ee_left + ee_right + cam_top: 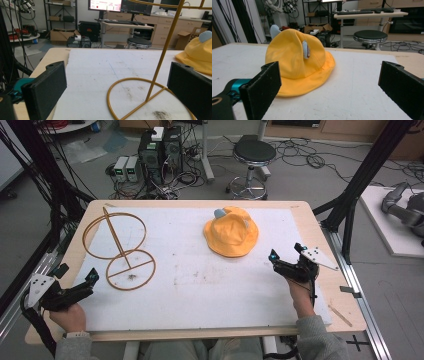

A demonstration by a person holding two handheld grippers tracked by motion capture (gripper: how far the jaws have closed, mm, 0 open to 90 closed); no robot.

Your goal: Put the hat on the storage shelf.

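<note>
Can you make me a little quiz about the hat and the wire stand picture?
1. True or false: the hat hangs on the stand.
2. Which gripper is nearer the hat: A left, B right?
3. Fill in: both grippers' jaws are ____.

Key: 1 false, it lies on the table, apart from the stand. 2 B. 3 open.

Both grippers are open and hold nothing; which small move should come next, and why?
Probably ease the right gripper forward to the brim of the yellow hat. Its jaws stand wide open, the hat lies flat just ahead of them, and the wire stand by the left gripper waits bare.
</note>
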